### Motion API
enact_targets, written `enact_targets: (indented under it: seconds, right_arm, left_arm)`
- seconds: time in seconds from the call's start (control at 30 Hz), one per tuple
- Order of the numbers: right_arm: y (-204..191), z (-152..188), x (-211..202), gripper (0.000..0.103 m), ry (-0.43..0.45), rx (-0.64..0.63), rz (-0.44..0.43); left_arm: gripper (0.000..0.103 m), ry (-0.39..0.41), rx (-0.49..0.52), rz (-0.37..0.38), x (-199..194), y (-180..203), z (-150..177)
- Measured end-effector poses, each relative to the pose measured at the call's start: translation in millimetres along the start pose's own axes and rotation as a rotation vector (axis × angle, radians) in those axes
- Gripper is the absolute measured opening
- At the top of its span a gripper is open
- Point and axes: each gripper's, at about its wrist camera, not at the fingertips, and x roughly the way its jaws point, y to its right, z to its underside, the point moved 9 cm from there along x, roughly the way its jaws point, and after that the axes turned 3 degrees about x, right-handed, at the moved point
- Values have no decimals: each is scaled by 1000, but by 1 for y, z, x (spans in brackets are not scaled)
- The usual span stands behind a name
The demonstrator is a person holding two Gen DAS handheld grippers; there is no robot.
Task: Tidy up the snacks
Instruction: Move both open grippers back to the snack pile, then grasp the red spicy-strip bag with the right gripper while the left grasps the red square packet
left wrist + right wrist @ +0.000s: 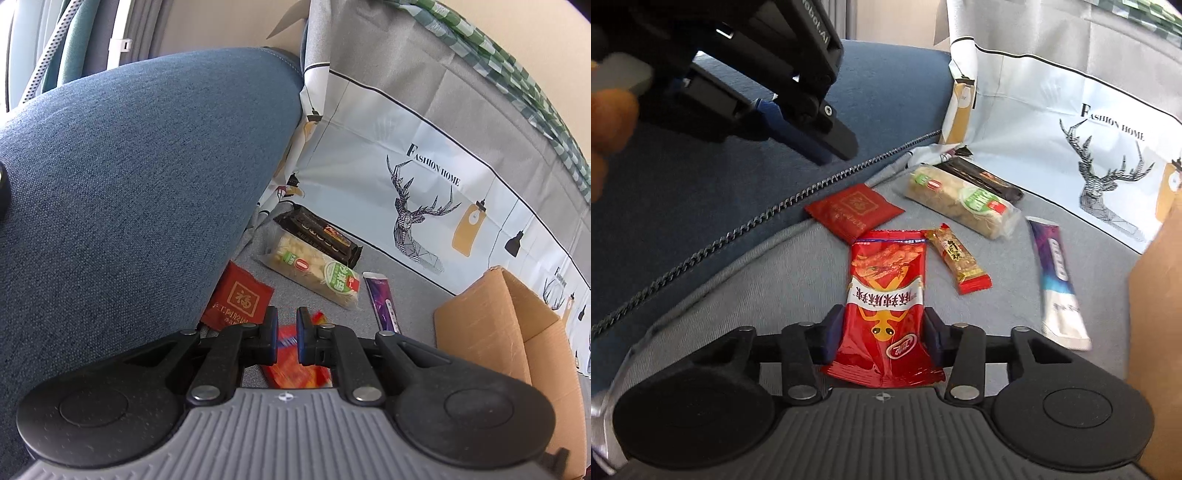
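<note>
Right tongs (882,338) straddling red snack packet (886,302), grip unclear | left tongs (287,332) closed, empty

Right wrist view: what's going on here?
A person is sorting snacks on a grey cushion. The right hand-held gripper straddles the long red snack packet, pads at its sides; a firm grip isn't clear. The left hand-held gripper hangs shut and empty above the zipper. The other snacks lie loose, and a cardboard box sits at the right.

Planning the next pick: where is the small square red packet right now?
In the right wrist view, the square red packet lies left of centre on the grey fabric, against the blue cushion, just beyond the long red snack bag.
</note>
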Motion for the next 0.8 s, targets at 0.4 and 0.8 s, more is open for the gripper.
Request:
enact_targets:
  seconds: [0.4,0.8]
  right_arm:
    - [20,37,-76,45,-130,123,81]
    - [25,50,-58,64,-152,91,102]
  left_arm:
    - [40,-14,322,-200,33,26,11]
    - [49,-116,525,-456,99,18,24]
